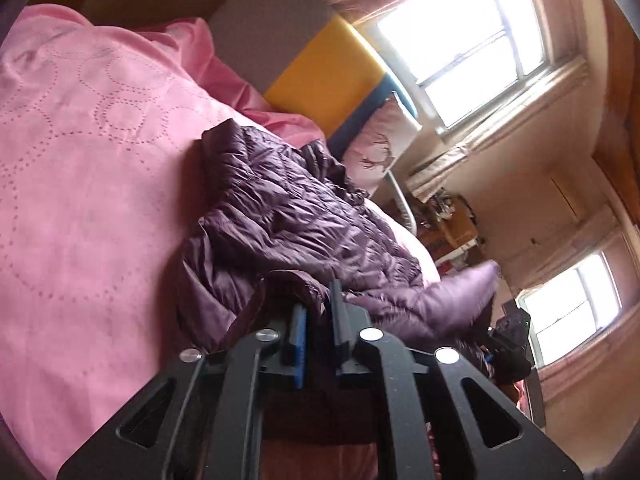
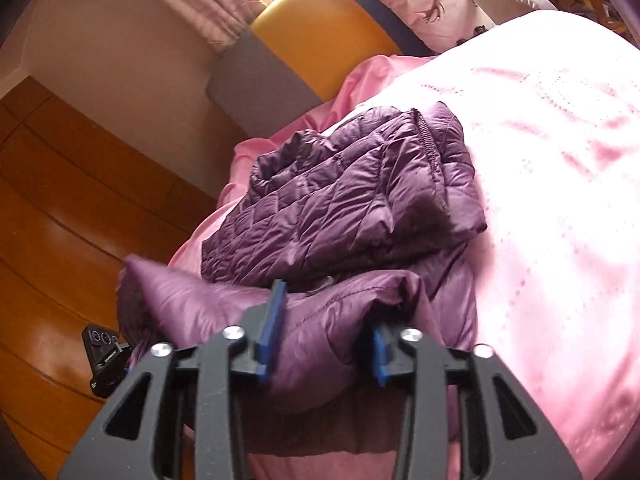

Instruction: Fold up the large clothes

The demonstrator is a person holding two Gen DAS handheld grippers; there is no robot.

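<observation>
So the purple puffer jacket (image 2: pixel 352 200) is lying bunched up on the pink bedspread (image 1: pixel 88 184), near the edge of the bed on the side by the wooden floor (image 2: pixel 48 216). The upper part is folded over on itself in a rumpled heap, with the zipper edge showing on top in the right wrist view.

The right gripper (image 2: pixel 324 332) has its blue pads spread fairly wide, and a thick puffy fold of the jacket's near edge bulges up between them. I can't really tell if the pads are pressing it or just sitting around it.

The left gripper (image 1: pixel 318 312) is nearly pressed together, only a narrow gap. The jacket's dark hem lies right at its fingertips, but whether any fabric is actually pinched in there, I can't tell.

No bins or baskets anywhere in either view. At the head of the bed there's a grey and yellow headboard (image 1: pixel 320 76) and a deer-print pillow (image 2: pixel 428 0).
</observation>
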